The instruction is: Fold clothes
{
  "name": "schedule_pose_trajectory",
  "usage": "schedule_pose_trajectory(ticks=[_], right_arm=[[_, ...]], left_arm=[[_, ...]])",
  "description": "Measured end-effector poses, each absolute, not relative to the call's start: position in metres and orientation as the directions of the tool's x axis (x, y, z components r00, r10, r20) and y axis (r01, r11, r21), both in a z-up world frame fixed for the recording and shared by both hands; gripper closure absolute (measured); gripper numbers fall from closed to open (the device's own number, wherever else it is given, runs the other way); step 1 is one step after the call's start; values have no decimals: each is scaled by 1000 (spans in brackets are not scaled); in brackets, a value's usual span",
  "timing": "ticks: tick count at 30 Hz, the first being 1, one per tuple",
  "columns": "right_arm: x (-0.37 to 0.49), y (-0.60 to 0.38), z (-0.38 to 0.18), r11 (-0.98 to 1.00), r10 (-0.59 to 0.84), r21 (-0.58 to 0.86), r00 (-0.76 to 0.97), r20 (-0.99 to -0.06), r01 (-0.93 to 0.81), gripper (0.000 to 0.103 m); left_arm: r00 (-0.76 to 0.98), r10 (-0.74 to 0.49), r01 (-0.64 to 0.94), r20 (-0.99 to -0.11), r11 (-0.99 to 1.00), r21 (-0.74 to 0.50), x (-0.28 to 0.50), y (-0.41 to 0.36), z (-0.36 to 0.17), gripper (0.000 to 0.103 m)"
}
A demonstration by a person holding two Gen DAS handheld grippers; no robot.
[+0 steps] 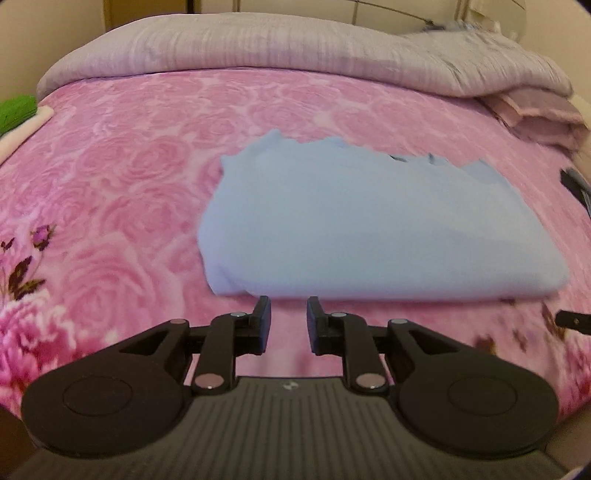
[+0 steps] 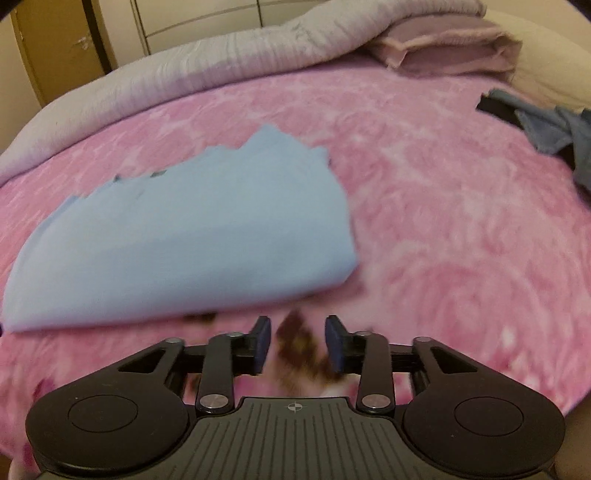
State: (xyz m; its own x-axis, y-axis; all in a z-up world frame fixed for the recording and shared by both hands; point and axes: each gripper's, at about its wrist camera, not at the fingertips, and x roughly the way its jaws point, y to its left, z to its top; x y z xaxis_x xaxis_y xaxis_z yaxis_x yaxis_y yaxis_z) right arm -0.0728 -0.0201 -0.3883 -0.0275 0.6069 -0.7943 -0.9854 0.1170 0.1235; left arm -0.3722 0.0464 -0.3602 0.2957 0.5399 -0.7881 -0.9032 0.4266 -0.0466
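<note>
Wide bed (image 1: 147, 155) under a pink rose-printed cover, darker flower sprays near its front edge; grey-lilac quilt (image 1: 258, 44) bunched along the far edge, folded mauve blanket (image 2: 454, 48) at the far right corner; beyond, cream wall (image 1: 22, 44) and pale wardrobe panels (image 2: 207, 18) beside a tan wooden door (image 2: 48, 51); soft, warm indoor light

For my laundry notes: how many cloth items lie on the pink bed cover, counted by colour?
Light blue, folded cloth: 1
Dark blue-grey, crumpled cloth: 1
Green cloth at the edge: 1
Cream cloth under it: 1
Total: 4
</note>
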Motion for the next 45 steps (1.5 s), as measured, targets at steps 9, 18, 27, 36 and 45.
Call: schedule_pose_trajectory(ticks=[9,18,27,36,45], right_arm=[[-104,-71,-349,113,631,59,26,-775,-992,60],[-140,-123,-309,67,691,40,18,-722,-997,54],[-160,-165,-287,49,720,20,22,-693,-999,48],[-165,-188,-280,15,748,30,-8,-664,-999,43],[-157,-185,-289,14,737,53,-25,-675,-998,43]], left_arm=[[315,578,-879,-753,477,-1,-380,-10,-322,77],[365,636,-855,-680,518,25,-397,-70,-281,71],[393,665,-852,-634,524,21,-418,-122,-266,71],[387,690,-854,-611,518,45,-421,-140,-258,70],[380,681,-842,-627,535,71,-410,-139,-262,69]])
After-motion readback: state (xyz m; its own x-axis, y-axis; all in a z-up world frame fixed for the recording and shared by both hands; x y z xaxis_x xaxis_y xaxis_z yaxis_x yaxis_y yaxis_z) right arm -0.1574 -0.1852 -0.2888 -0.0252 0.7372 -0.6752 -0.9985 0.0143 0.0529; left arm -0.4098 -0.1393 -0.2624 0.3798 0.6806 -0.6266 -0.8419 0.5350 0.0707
